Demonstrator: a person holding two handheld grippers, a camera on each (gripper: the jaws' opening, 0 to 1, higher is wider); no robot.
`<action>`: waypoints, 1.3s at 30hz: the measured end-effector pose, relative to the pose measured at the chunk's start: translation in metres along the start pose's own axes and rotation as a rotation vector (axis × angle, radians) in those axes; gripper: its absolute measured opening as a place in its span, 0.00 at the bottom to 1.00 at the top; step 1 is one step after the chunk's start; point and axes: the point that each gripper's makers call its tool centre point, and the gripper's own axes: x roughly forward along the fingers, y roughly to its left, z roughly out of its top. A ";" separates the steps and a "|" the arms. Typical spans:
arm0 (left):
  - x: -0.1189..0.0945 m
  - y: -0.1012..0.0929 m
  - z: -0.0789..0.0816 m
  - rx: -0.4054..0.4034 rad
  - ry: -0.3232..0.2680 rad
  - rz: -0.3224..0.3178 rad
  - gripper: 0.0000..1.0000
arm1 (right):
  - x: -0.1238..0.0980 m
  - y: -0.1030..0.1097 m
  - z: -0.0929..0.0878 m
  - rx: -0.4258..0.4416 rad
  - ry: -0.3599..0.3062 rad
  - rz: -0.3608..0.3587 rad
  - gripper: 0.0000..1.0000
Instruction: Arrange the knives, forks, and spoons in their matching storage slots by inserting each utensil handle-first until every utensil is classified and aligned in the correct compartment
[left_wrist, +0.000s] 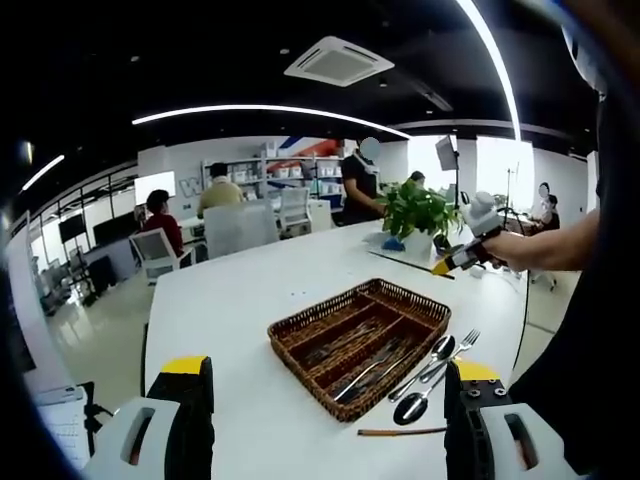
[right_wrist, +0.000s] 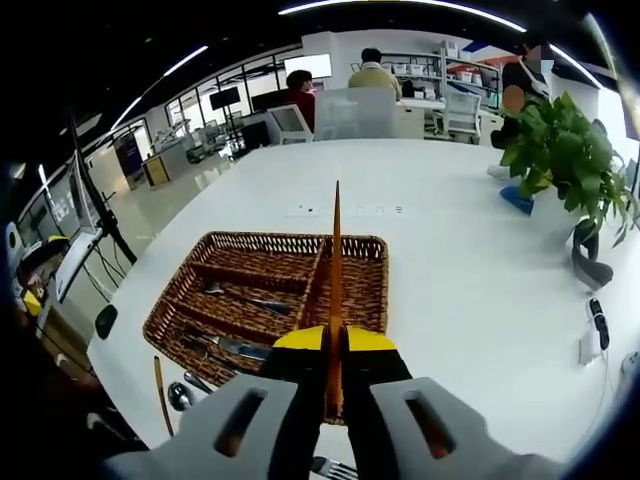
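White table (left_wrist: 250, 300): wicker tray (left_wrist: 358, 345), potted plant (left_wrist: 418, 215) beyond, possibly chopstick (right_wrist: 336, 290) gripped.

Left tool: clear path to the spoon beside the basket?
Probably yes. The left tool is open and holds nothing, and the spoon lies on bare table just outside the wicker basket, nothing between.

The left gripper view looks from low at the near edge of the white table (left_wrist: 240, 300), facing across the wicker tray (left_wrist: 300, 328) toward the office. The right gripper view looks down on the same tray (right_wrist: 190, 290) from above (much nearer), facing its other side.
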 end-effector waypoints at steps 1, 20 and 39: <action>0.000 0.000 0.000 0.000 0.000 0.000 1.00 | 0.001 -0.001 -0.001 0.001 0.001 -0.002 0.02; -0.003 -0.001 -0.002 -0.004 0.012 -0.019 1.00 | 0.024 -0.007 -0.037 -0.007 0.084 -0.023 0.02; -0.012 0.017 -0.016 0.043 0.052 0.018 1.00 | 0.053 -0.001 -0.061 -0.047 0.189 -0.021 0.02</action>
